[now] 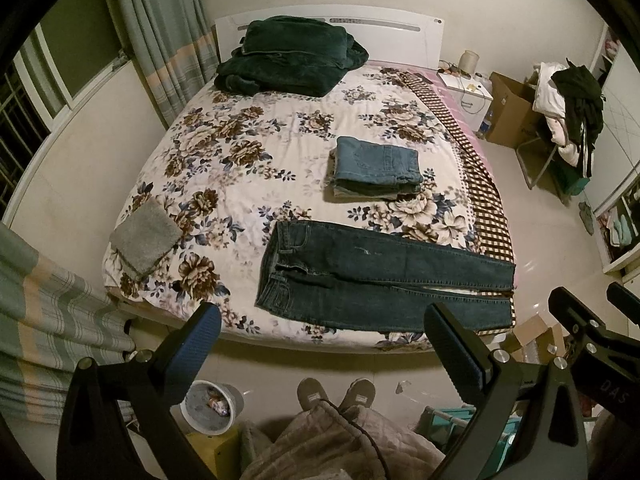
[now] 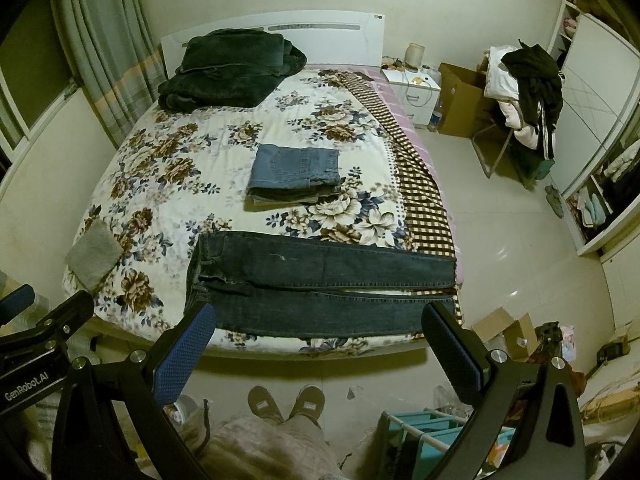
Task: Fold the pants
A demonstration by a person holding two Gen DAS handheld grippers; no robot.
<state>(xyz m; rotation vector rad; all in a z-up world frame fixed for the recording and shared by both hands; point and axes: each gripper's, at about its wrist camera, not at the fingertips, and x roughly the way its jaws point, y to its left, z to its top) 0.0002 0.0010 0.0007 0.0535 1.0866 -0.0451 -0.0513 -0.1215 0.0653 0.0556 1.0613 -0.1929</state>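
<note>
Floral-printed bedding (image 1: pixel 240 184) is being shown spread across the bed, with both grippers being held above the near edge, well clear of it. Dark blue denim pants (image 1: pixel 376 276) are being seen laid flat just beyond the fingertips, waistband ahead of the left gripper (image 1: pixel 322 340), leg hems out past the right gripper (image 2: pixel 318 344). Both sets of jaws are being held wide open, and nothing is being gripped by either. Further beyond the fingers, a folded stack of lighter blue jeans (image 1: pixel 378 168) is being left alone, and a small grey folded cloth (image 1: pixel 146 236) is lying off to the left of the left fingers. No fold is judged to have been started yet on the dark pair. Risk is being judged here: the legs are lying close to the mattress edge, so the hems could be dragged off the side if only one layer is being pinched, and the fold could be skewed if the two grippers are not being lifted together.
</note>
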